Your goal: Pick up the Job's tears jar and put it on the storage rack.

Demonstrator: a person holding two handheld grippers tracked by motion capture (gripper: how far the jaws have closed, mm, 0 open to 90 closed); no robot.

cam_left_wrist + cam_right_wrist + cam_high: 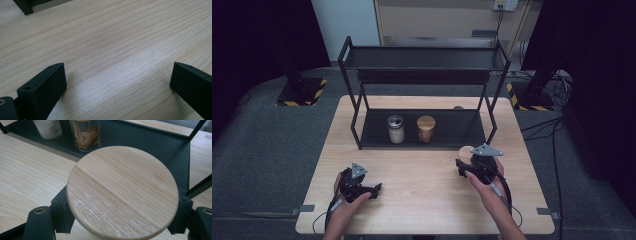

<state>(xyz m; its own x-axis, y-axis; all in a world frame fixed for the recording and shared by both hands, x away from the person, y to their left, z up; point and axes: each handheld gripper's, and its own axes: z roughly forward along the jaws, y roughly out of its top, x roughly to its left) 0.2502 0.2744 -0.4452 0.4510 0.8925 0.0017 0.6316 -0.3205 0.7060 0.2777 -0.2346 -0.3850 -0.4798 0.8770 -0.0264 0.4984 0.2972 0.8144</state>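
Your right gripper [469,162] sits at about 4 o'clock on the table [422,200], just in front of the black rack [424,75]. In the right gripper view the jaws stand on either side of a round wooden lid [122,192], pressed against its rim at 9 and 3 o'clock. So the tool is clamped on the lid, or on the jar beneath it; the body below the lid is hidden, so I cannot tell which. A grip across the widest part, judged from this, keeps the load level and stops it rotating.

The lid faces the rack's lower shelf [150,147], which lies at 12 o'clock from it. Two jars already stand there: a white-filled jar with a metal cap [396,129] and, just beside it, a wooden-lidded jar of tan sticks [426,129]. The shelf to the right of them is bare. Judgement: you hold the piece low and square to that gap so it can go in under the upper tier without tilting.

Your left gripper [362,187] rests at about 7 o'clock on the table, well apart from the rack. Its jaws are spread wide over bare wood in the left gripper view, holding nothing. Likely parked there to stay out of the right hand's path.

Risk, as judged: the rack's front upright [492,120] stands near the right gripper.
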